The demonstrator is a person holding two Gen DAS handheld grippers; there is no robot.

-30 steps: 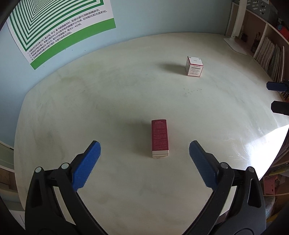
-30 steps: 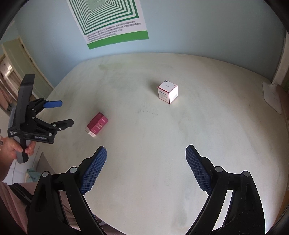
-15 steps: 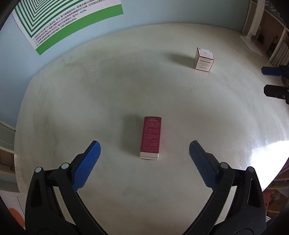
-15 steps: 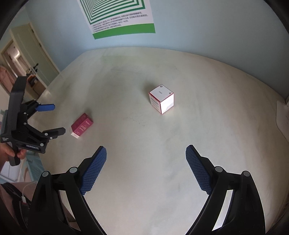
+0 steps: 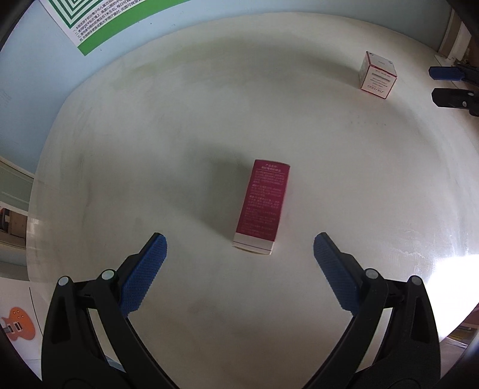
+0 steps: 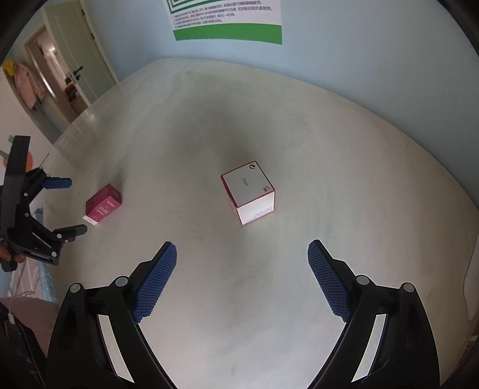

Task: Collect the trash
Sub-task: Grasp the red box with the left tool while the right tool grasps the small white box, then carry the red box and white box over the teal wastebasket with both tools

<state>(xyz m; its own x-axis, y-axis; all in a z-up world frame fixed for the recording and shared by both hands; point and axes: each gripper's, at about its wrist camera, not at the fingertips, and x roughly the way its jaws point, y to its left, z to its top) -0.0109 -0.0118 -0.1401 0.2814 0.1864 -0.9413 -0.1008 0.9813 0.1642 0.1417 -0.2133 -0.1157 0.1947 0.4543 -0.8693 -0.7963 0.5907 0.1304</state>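
A dark red carton (image 5: 263, 206) lies flat on the pale round table (image 5: 149, 134). My left gripper (image 5: 239, 242) hangs open just above its near end, with nothing between the blue pads. A white cube box with red edges (image 6: 248, 193) stands further along the table. The right gripper (image 6: 242, 248) is open in front of that box, a short way off it. In the right wrist view the red carton (image 6: 103, 204) sits at the left, with the left gripper (image 6: 64, 206) beside it. In the left wrist view the white box (image 5: 377, 74) is at the far right, near the right gripper's fingertips (image 5: 446, 73).
A green and white striped poster (image 6: 227, 21) hangs on the blue wall behind the table. A door (image 6: 80, 59) stands at the left of the room. The table's edge (image 5: 33, 239) runs close on the left. A sunlit glare patch (image 5: 452, 275) covers the table's right side.
Both grippers have come lower and nearer their boxes. The red carton now sits larger between the left pads; the white box has moved to the centre of the right wrist view.
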